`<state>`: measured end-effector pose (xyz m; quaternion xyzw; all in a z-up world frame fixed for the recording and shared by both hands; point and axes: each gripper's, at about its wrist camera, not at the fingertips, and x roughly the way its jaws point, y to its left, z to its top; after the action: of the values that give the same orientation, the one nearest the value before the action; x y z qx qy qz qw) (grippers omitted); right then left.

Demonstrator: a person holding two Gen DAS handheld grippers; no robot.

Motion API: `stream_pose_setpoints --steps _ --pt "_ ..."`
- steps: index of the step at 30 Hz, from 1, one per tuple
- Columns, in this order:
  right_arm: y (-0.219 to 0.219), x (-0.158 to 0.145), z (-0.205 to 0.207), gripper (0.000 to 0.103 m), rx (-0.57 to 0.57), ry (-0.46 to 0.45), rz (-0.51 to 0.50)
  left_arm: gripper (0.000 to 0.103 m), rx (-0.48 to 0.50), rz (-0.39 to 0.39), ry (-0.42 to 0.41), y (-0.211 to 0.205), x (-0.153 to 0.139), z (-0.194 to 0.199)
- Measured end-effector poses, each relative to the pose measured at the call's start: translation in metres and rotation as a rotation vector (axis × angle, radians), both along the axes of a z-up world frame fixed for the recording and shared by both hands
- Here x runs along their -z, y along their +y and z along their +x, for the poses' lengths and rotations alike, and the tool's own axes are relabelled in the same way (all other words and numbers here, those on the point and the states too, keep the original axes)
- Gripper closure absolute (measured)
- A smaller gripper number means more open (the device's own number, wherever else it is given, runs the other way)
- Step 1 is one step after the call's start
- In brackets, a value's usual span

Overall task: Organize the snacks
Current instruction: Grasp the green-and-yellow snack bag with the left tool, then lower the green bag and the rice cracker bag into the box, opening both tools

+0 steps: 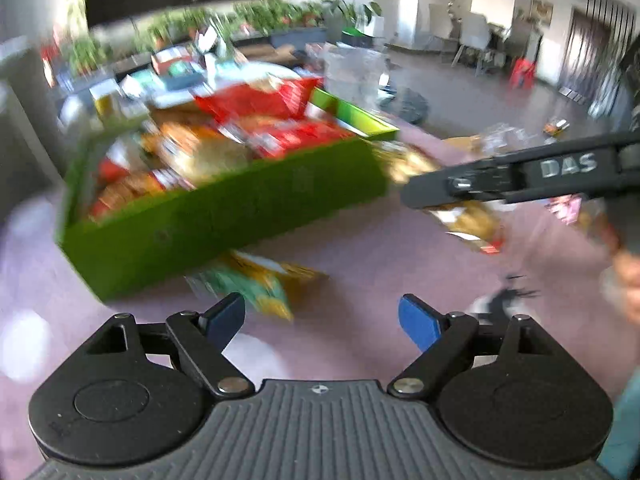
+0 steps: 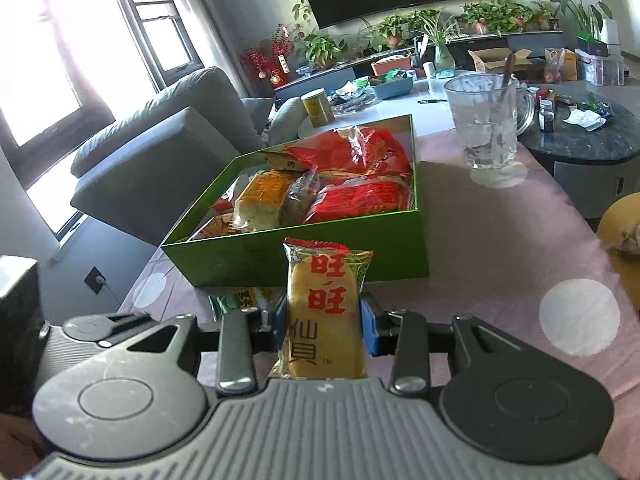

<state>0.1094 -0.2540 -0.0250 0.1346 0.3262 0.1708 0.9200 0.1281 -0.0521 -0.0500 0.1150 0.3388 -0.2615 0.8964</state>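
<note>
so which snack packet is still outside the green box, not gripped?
The green-and-yellow packet lying on the tablecloth against the green box; the rest are boxed or gripped.

My left tong camera looked down close at the green box [image 1: 224, 216], mid-left; my right camera faced it [image 2: 304, 256] at centre frame.

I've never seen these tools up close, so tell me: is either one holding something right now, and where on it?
The right gripper pinches a yellow snack packet by its two long sides, near the middle. The left gripper is open and holds nothing.
</note>
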Motion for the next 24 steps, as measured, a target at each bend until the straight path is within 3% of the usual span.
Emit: stream_pose_setpoints --steps 2,4,10,15,16,17,20,24 --pt "-0.002 0.000 0.000 0.025 0.005 -0.001 0.003 0.020 -0.037 0.067 -0.038 0.004 0.002 0.010" --pt "-0.004 0.000 0.000 0.025 0.010 0.000 0.010 0.019 -0.048 0.110 -0.022 0.008 0.005 0.020" --pt "-0.004 0.001 0.000 0.025 0.008 0.006 0.010 0.019 0.039 0.179 -0.009 -0.004 0.017 0.034" --pt "-0.005 0.000 0.000 0.025 0.014 0.007 0.007 0.022 0.039 0.138 0.035 -0.009 0.021 0.042" --pt "-0.006 0.000 0.000 0.025 0.016 0.007 0.008 0.035 0.031 0.103 0.059 -0.007 0.021 0.044" --pt "-0.007 0.000 0.000 0.025 0.018 0.007 0.008 0.053 0.014 0.072 0.083 -0.005 0.020 0.047" --pt "-0.009 0.001 0.002 0.025 0.024 0.009 0.010 0.056 -0.036 0.044 0.122 0.001 0.016 0.049" --pt "-0.010 0.000 0.004 0.025 0.028 0.007 0.016 0.056 -0.036 0.009 0.064 0.004 -0.006 0.033"
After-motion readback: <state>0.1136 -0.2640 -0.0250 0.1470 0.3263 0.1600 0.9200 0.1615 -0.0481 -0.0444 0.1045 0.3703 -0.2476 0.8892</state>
